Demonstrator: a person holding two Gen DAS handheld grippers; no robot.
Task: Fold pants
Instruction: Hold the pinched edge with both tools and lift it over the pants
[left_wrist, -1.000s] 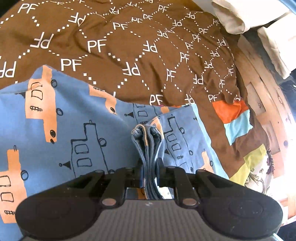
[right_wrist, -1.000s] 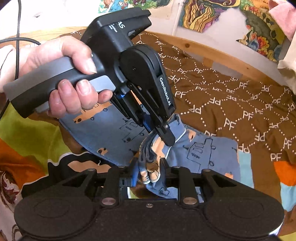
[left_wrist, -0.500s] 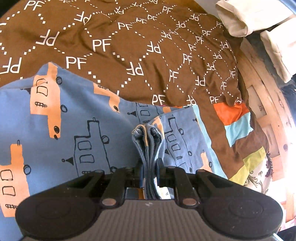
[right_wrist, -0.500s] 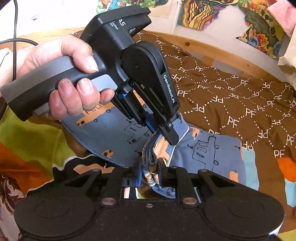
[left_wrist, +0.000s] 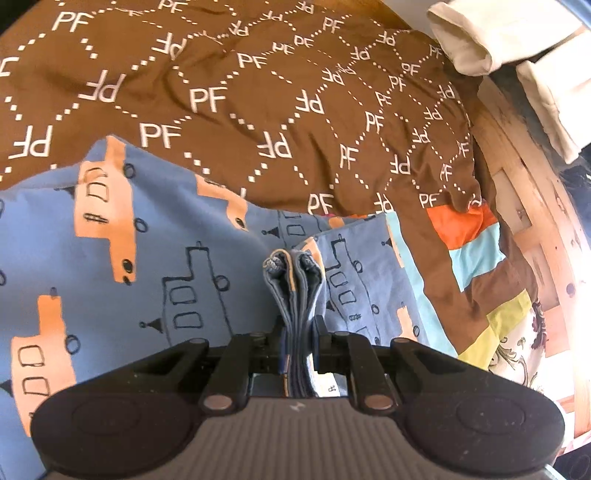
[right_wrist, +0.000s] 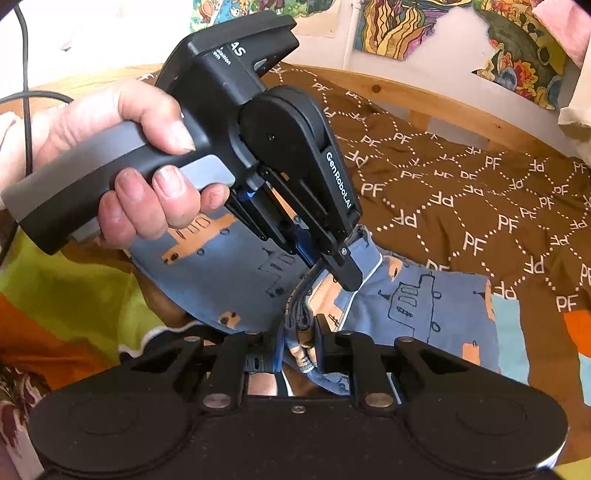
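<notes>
The pants are blue with orange and outlined boat prints, lying on a brown "PF" bedspread. My left gripper is shut on a bunched edge of the pants, several layers thick, sticking up between its jaws. In the right wrist view the pants lie spread to the right, and my right gripper is shut on another bunched edge. The left gripper, held in a hand, is close above it, its tip pinching the same fabric.
A wooden bed frame runs along the right, with cream folded cloth beyond it. A patchwork blanket of orange, light blue and green lies under the bedspread. Colourful pictures hang on the wall behind the wooden rail.
Both grippers have stayed shut on the pants. The left gripper has shifted slightly, and more of the pants shows on its left. The right gripper has drawn a little closer to the left one.
</notes>
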